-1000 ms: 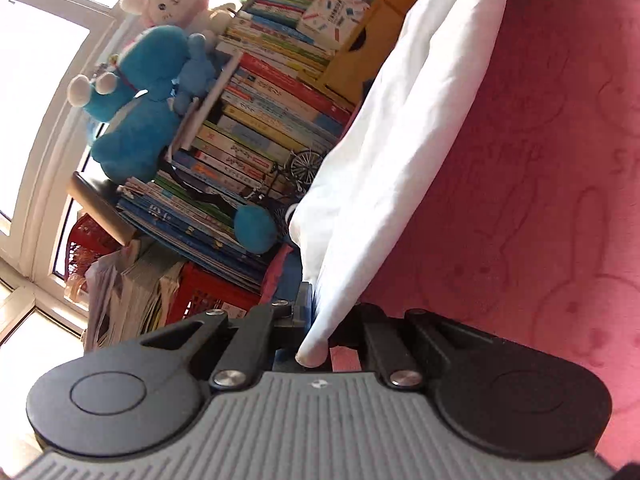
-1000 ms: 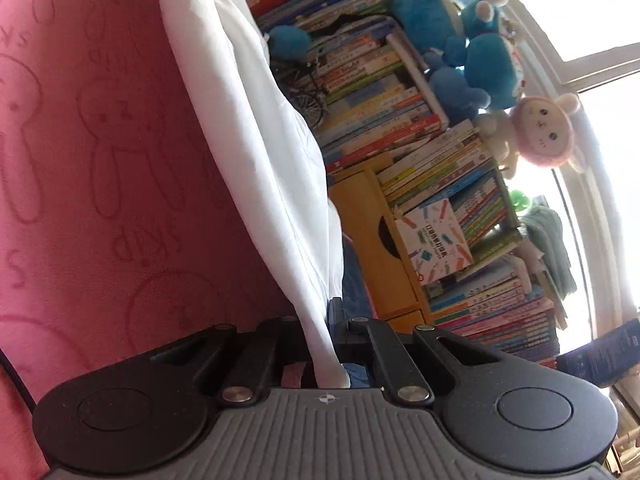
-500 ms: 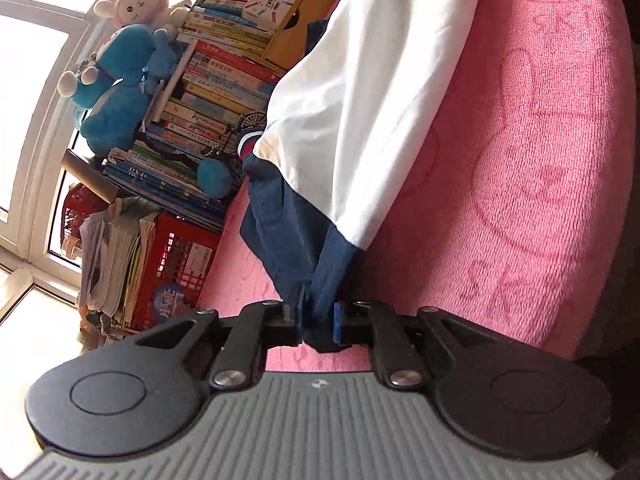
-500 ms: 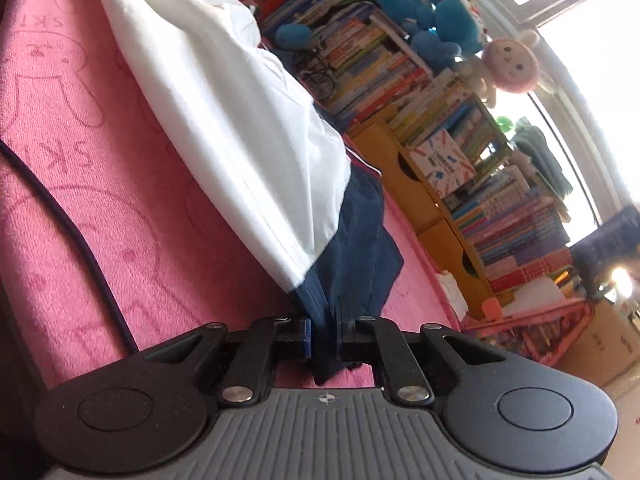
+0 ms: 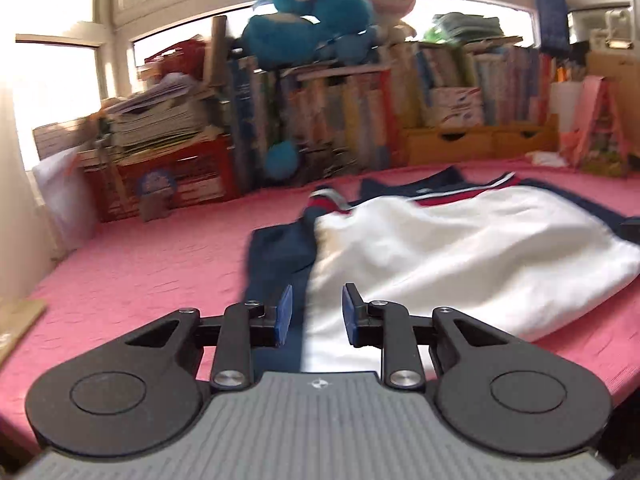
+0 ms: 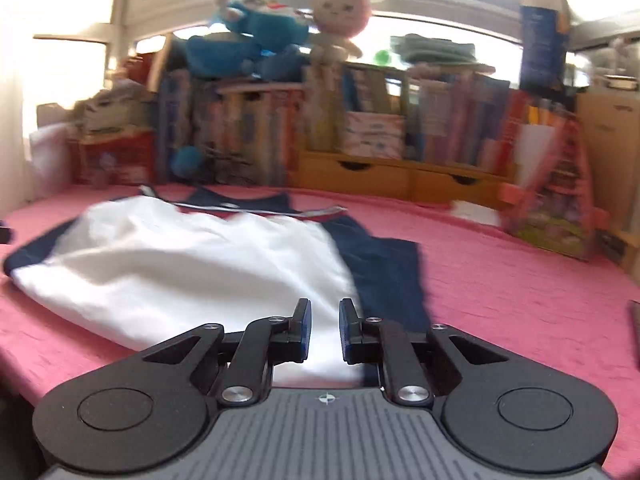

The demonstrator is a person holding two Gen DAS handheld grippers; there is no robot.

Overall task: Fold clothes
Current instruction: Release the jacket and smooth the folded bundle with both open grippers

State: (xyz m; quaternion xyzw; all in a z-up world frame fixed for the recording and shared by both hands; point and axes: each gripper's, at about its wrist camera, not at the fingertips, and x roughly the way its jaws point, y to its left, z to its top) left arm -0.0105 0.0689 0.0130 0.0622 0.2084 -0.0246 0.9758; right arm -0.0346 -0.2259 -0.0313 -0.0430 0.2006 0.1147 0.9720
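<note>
White-and-navy shirt (image 5: 460,256) lies on the pink bedspread (image 5: 140,272) at twelve o'clock of both my grippers, long axis nine-to-three; left gripper (image 5: 316,314) and right gripper (image 6: 324,330) have just been opening, clamping nothing.

text: none legible | book spines (image 5: 360,120): blurred | blue box (image 6: 544,44): print too small to read

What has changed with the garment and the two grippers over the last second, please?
Both grippers let go: the left gripper and right gripper have just been opening, nothing pinched. The white-and-navy garment, previously hanging, now lies on the pink bedspread. The bookshelf is unchanged.
</note>
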